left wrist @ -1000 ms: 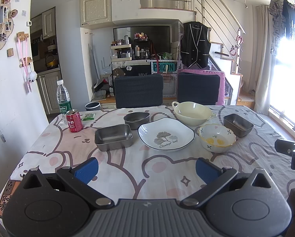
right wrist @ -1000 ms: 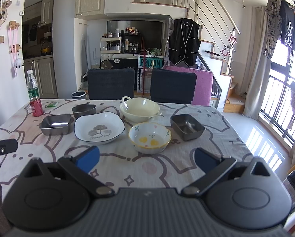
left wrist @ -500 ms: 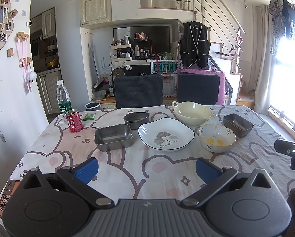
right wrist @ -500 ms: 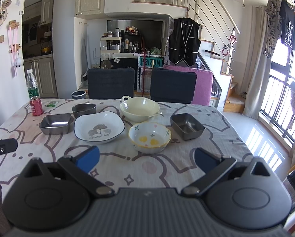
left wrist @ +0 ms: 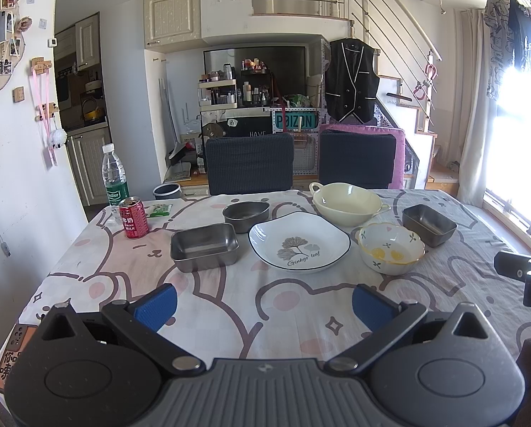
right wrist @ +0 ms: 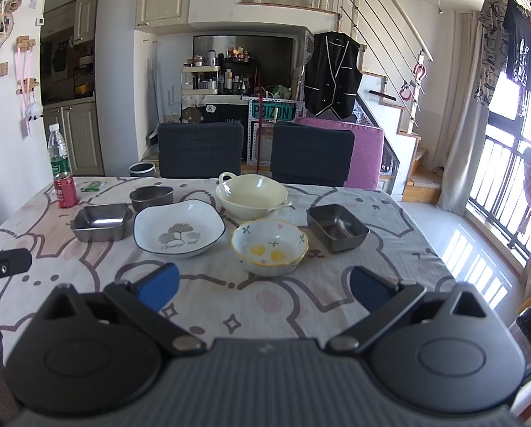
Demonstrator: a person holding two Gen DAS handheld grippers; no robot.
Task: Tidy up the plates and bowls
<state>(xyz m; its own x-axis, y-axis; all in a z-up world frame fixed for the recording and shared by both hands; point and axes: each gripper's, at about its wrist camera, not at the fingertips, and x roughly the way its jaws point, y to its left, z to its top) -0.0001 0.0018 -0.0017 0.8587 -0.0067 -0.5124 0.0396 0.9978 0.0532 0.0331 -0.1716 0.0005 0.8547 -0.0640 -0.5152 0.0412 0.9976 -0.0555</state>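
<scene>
Nothing of the sorting looked done yet: every dish sat alone on the tabletop (left wrist: 201, 320), none nested or stacked, so by my reading the whole job was still ahead.

Both tools hung low over the near edge, well short of the dishes. The left tongs (left wrist: 263, 300) stood with their blue pads wide apart and nothing between them; the right tongs (right wrist: 263, 286) were likewise spread and empty.

The dishes lay in a loose band across the middle of the cloth. At the left was a shallow rectangular steel tray (left wrist: 204, 246), and just behind it to the right a small round steel bowl (left wrist: 245, 215). In the centre sat the white square plate (left wrist: 299, 242) with a dark rim and a leaf print (lettered "Ginkgo leaf"). Behind it and to the right stood the cream two-handled bowl (left wrist: 349, 203), the deepest of the lot. Nearer and to the right was a flower-patterned bowl (right wrist: 269, 245) with a scalloped yellow-edged rim and yellow patches inside, and at its right a second steel tray (right wrist: 337, 227), darker and set at an angle.

All looked empty and upright. The two steel trays seemed alike in shape and might nest, though they were well apart.

A red drink can (left wrist: 133, 217) and a water bottle (left wrist: 115, 178) stood at the far left corner.
</scene>
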